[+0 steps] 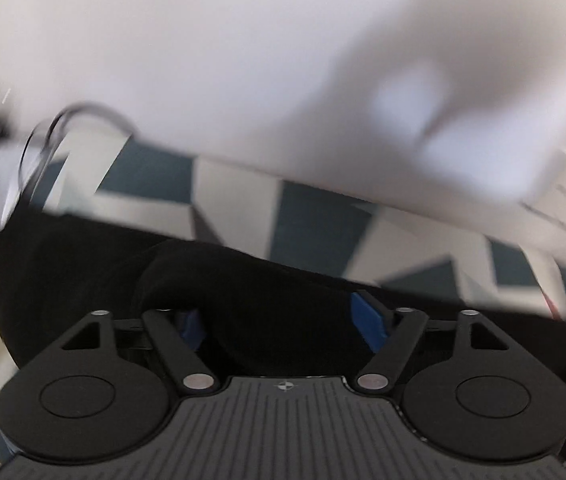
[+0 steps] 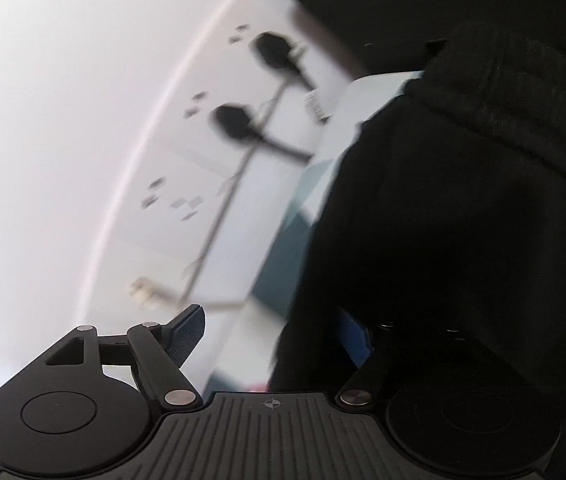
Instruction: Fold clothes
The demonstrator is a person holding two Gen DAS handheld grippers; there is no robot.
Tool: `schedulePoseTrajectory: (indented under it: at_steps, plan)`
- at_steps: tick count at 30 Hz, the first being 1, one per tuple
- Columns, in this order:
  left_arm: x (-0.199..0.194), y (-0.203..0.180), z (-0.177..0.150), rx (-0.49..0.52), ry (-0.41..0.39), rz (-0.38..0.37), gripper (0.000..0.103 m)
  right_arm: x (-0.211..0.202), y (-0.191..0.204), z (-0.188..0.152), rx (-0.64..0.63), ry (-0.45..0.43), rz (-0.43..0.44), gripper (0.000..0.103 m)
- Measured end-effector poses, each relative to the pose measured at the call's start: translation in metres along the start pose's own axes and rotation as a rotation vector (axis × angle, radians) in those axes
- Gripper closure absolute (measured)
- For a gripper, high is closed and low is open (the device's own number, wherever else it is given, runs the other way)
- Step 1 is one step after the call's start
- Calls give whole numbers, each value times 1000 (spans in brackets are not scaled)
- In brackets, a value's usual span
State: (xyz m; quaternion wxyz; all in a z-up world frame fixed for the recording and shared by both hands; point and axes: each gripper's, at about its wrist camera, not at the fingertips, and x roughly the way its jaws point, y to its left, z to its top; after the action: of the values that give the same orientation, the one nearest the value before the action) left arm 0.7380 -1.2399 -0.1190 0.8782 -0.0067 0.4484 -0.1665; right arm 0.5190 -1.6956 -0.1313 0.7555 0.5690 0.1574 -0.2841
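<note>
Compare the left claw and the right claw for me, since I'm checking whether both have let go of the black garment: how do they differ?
The left claw has black garment bunched between both blue pads; the right claw has cloth only against its right pad, its left pad bare. The left claw faces the blue-and-white patterned surface; the right claw faces a white wall. Both stand open.

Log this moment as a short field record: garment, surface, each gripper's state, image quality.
garment: black garment, bunched, ribbed edge visible in right view
surface: blue-and-white patterned cover
left gripper: jaws apart, black cloth between the blue pads, not pinched
right gripper: jaws apart, cloth against one pad only
image quality: motion-blurred in both views
</note>
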Motion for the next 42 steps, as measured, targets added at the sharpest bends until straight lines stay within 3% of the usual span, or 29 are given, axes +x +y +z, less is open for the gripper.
schedulePoseTrajectory:
  at_steps: [3,5,8,11,13,15,17,18,19,20,22,24,27,29,33,34,35,36,38,39,42]
  plan:
    - [-30,-1,-19,41,-8,-50,8,-23,17,-24,-146,-7,27,33]
    - [-42,7,-32,40,12,-85,8,-31,23,-34,-214,-26,11,31]
    - [-48,22,-45,90,21,-79,8,-44,29,-42,-268,-67,-30,31]
    - [-50,44,-56,103,44,-46,8,-57,39,-55,-327,-33,-20,32]
    - [-50,64,-64,46,68,-33,8,-71,42,-71,-345,-1,0,32]
    - [-56,84,-71,13,81,-33,8,-72,44,-98,-389,83,38,31]
    - [-61,103,-79,-2,91,-26,8,-69,57,-147,-553,151,60,30]
    - [-64,112,-83,-10,96,-23,8,-66,65,-174,-656,179,50,26]
    - [-67,121,-87,-17,101,-19,8,-59,72,-202,-769,226,38,11]
    - [-71,130,-88,-25,102,-18,8,-51,79,-232,-887,298,34,2]
    - [-79,149,-92,-43,98,-12,8,-45,88,-284,-1060,377,56,3]
    - [-88,168,-97,-69,88,1,8,-38,90,-326,-1180,375,52,2]
    - [-99,193,-104,-117,84,16,8,-29,92,-383,-1347,383,-44,2]
    - [-106,209,-108,-150,83,23,8,-24,92,-410,-1485,337,-104,2]
    - [-114,232,-119,-218,77,40,8,-24,98,-437,-1590,292,-98,2]
    - [-116,236,-122,-232,77,46,8,-23,101,-439,-1596,275,-80,9]
    - [-117,239,-124,-249,81,53,8,-22,104,-441,-1601,258,-61,25]
    - [-117,241,-126,-265,86,55,8,-21,106,-443,-1599,250,-37,32]
    - [-120,246,-129,-304,91,30,8,-20,109,-445,-1572,247,-6,72]
    - [-121,247,-129,-325,92,9,8,-20,110,-445,-1549,251,1,79]
    - [-123,247,-127,-367,95,-48,8,-20,112,-446,-1478,263,21,85]
